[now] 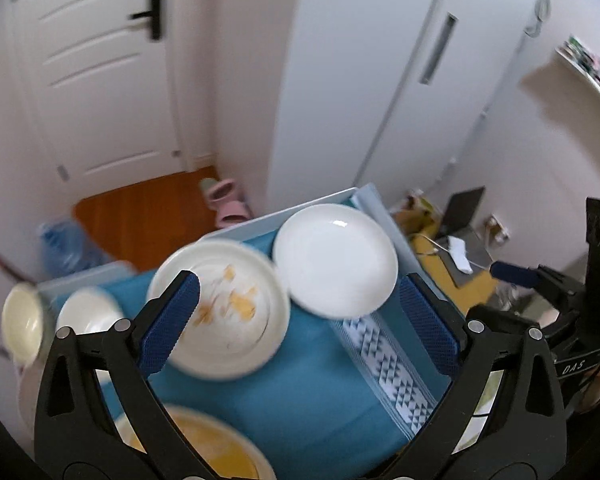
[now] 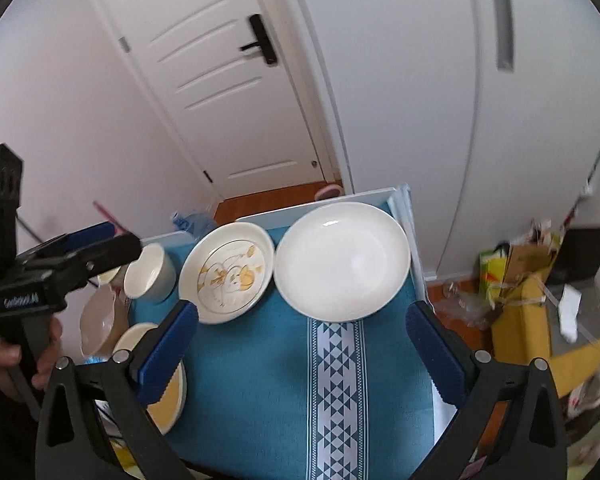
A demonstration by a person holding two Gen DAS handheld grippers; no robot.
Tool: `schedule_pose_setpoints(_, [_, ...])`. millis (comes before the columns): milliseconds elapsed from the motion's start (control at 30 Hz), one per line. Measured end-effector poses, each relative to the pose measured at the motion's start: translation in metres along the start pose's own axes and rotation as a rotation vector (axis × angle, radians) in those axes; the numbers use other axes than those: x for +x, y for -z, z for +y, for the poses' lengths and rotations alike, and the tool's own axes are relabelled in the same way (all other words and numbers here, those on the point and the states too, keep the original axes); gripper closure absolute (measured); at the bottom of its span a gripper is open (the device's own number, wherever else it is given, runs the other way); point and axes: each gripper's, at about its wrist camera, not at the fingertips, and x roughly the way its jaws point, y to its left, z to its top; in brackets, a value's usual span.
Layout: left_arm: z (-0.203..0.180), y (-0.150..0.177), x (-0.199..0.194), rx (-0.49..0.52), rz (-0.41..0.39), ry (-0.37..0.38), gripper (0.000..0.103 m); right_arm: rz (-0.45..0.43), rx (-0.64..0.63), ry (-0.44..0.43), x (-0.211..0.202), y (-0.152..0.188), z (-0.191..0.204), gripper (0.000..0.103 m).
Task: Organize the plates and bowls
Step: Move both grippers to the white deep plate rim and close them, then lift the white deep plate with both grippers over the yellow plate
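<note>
A plain white plate [image 2: 342, 260] lies at the far right of the blue cloth [image 2: 260, 380], touching a white plate with a gold flower pattern [image 2: 228, 272] to its left. Further left stand a cream cup-like bowl [image 2: 148, 272] and a pinkish bowl [image 2: 98, 320]. A yellow plate [image 2: 168, 400] sits near the front left, partly behind a finger. My right gripper [image 2: 300, 344] hovers open above the cloth, nothing between its fingers. My left gripper [image 1: 300, 320] is also open and empty above the patterned plate [image 1: 224, 304] and the white plate [image 1: 336, 260]. A hand [image 2: 20, 360] holds it.
The small table has a raised white rim [image 2: 340, 196] at the back. Behind it are a white door [image 2: 228, 92] and a tall white cabinet [image 2: 460, 120]. A yellow box with clutter [image 2: 540, 320] stands on the floor to the right, slippers [image 1: 224, 200] and a water bottle [image 1: 66, 244] further back.
</note>
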Motion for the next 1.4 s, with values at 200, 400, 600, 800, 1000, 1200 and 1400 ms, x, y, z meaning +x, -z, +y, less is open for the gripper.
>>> schedule_pose_setpoints(200, [0.005,-0.033,0.081,0.107,0.143,0.079,0.003,0.026,0.175,0.021,0.032,-0.001,-0.034,0.0])
schedule_pose_setpoints(400, [0.022,-0.031,0.156,0.147,0.288,0.143,0.024,0.041,0.31,0.064,0.078,0.01,-0.054,0.013])
schedule_pose_setpoints(600, [0.042,-0.023,0.211,0.134,0.404,0.193,0.048,0.06,0.413,0.087,0.112,0.023,-0.067,0.033])
schedule_pose_setpoints(800, [0.042,-0.022,0.234,0.165,0.436,0.216,0.061,0.065,0.464,0.104,0.127,0.027,-0.073,0.045])
schedule_pose_setpoints(1000, [0.045,-0.025,0.25,0.175,0.444,0.21,0.07,0.07,0.497,0.102,0.135,0.027,-0.079,0.055])
schedule_pose_setpoints(1200, [0.047,-0.023,0.253,0.192,0.436,0.188,0.088,0.071,0.512,0.132,0.14,0.027,-0.08,0.079])
schedule_pose_setpoints(1400, [0.043,-0.023,0.251,0.202,0.429,0.164,0.088,0.086,0.547,0.13,0.144,0.028,-0.088,0.09])
